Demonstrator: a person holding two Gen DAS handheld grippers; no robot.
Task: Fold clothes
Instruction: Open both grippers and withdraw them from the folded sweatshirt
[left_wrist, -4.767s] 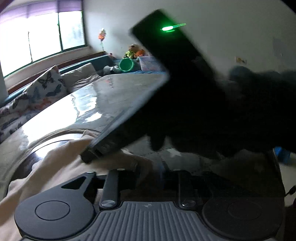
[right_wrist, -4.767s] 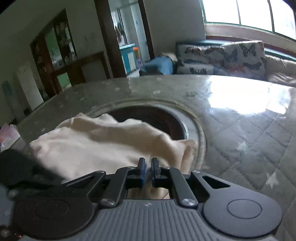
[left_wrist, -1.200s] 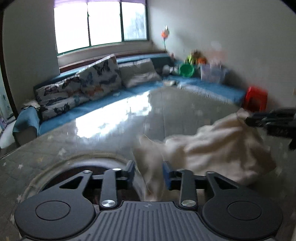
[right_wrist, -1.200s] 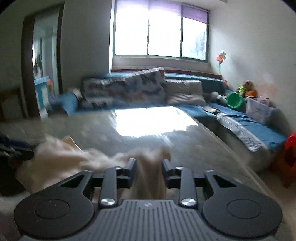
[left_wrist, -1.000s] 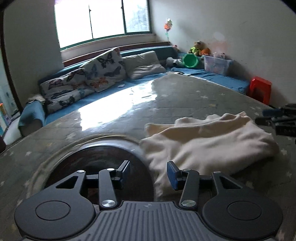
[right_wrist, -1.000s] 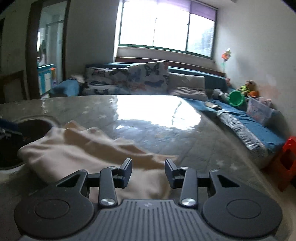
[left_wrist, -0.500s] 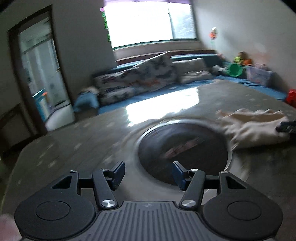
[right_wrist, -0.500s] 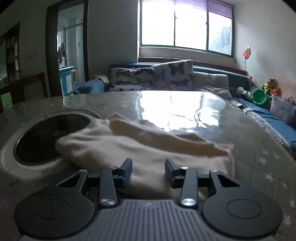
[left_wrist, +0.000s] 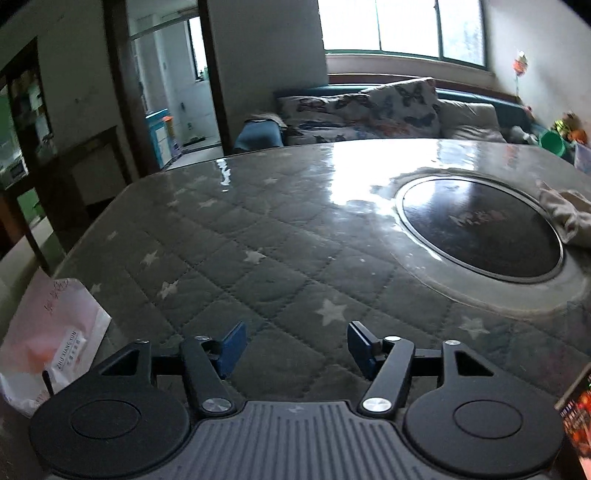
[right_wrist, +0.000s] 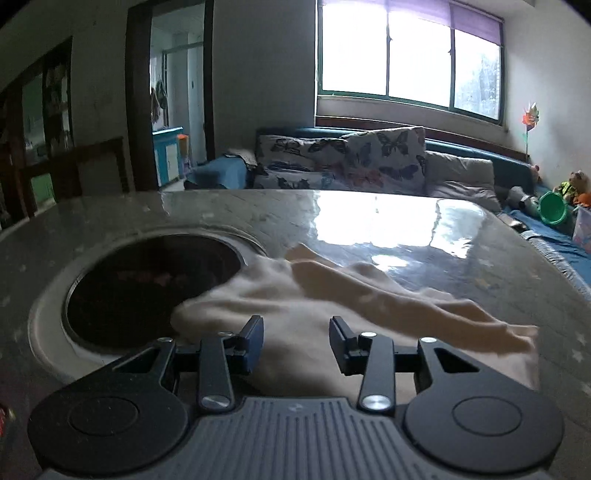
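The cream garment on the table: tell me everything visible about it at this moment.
The cream, soft-looking fabric garment lies loosely bunched, not neatly folded, on the grey quilted star-patterned table cover. One rumpled fold runs diagonally across its top. Its left edge overlaps the rim of the dark round inset. The right tool hangs over its near edge, open, not gripping it. The left view shows only its corner.

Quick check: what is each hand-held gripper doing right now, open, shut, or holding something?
Left hand-held gripper: jaws opening, nothing between them, over bare grey quilted table cover.
Right hand-held gripper: open, holding nothing, poised over the cream fabric garment.
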